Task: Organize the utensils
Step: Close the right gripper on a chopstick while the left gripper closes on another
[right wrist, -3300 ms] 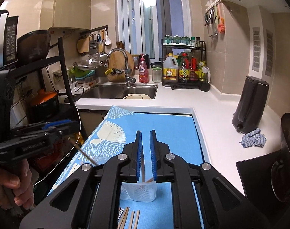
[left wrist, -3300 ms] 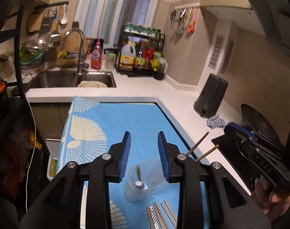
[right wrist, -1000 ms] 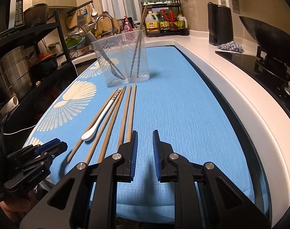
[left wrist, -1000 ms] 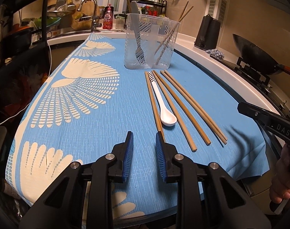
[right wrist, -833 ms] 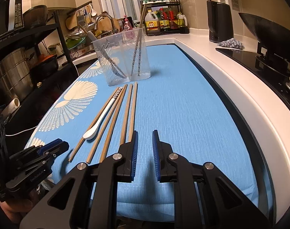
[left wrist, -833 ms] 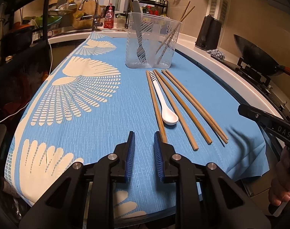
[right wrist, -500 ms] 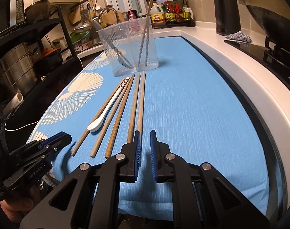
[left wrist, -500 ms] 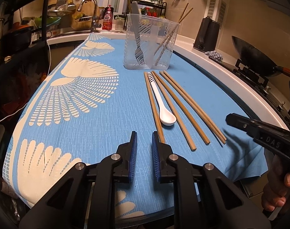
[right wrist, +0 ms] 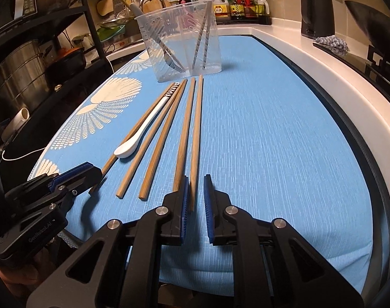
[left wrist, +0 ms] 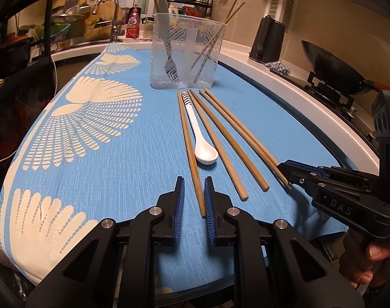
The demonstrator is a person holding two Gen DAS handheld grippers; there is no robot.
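Several wooden chopsticks and a white spoon [left wrist: 203,146] lie side by side on the blue cloth. A clear plastic holder [left wrist: 186,55] behind them holds a fork and two chopsticks. My left gripper [left wrist: 194,188] is slightly open, its jaws on either side of the near end of the leftmost chopstick [left wrist: 189,148]. My right gripper [right wrist: 195,187] is slightly open around the near end of the rightmost chopstick [right wrist: 196,133]. The spoon [right wrist: 141,138] and holder [right wrist: 180,42] also show in the right wrist view.
A blue cloth [left wrist: 97,154] with cream fan patterns covers the counter. A wok [left wrist: 331,69] sits on the stove at right, a black kettle [left wrist: 268,38] behind it. A sink [left wrist: 110,18] and a bottle rack are at the back. A shelf with pots [right wrist: 20,77] stands at left.
Both grippers came down from over the holder to the near ends of the chopsticks. Their jaws narrowed, and each now straddles one chopstick's end.
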